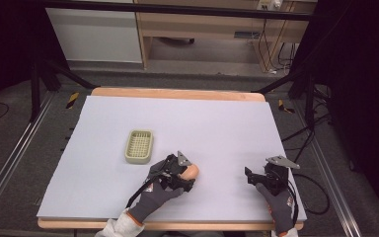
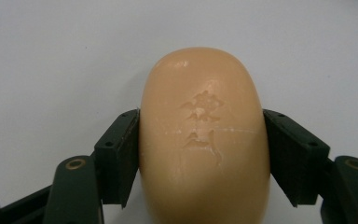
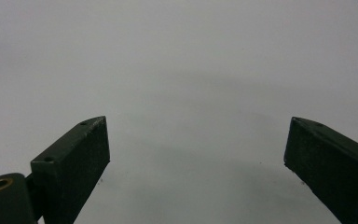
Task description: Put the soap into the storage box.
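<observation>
We're looking at a wooden table [image 1: 177, 93] topped with a white sheet [image 1: 217, 128]. On it sit a pale green soap dish [image 1: 139, 146] and, nearby, a peach soap bar [image 1: 191, 171].

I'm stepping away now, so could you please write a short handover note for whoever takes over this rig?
Left hand-held gripper: shut on the soap, jaws on its two sides, near the table's front edge.
Right hand-held gripper: open, holding nothing, above bare table.
Soap dish: holds nothing, apart from the soap, on the far left of it.
Done: soap gripped.
Left: probably setting it in the dish.
</observation>
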Motion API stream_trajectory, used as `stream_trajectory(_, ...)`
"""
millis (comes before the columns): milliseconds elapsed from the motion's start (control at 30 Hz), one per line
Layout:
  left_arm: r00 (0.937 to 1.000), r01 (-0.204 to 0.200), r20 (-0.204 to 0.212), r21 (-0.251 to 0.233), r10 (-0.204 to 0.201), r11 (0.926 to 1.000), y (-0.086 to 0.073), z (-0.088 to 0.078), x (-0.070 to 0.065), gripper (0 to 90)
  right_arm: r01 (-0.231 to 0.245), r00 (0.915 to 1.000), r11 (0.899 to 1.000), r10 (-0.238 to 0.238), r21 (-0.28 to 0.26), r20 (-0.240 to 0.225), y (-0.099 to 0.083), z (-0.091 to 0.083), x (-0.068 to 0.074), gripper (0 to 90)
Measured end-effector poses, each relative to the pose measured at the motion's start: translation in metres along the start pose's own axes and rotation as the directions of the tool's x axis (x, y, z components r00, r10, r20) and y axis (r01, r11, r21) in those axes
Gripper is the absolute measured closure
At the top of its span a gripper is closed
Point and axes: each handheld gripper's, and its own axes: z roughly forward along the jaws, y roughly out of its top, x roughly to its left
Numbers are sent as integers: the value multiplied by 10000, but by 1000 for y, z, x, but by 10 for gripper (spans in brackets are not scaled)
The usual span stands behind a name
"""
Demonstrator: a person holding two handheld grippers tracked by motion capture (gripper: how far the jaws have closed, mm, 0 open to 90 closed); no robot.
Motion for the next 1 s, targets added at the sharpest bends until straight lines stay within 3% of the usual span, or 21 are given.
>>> stream_trajectory(600,9992,341,-178,-410,-348,9986,-1,-25,14,316,66,10000,10000,-66,-46,1,0,-1,1,72)
stream_trajectory(1000,9957,764,-464,-744,-799,9943,-3,-45,34,316,53,10000,10000,-53,-46,-3,0,-2,2,72)
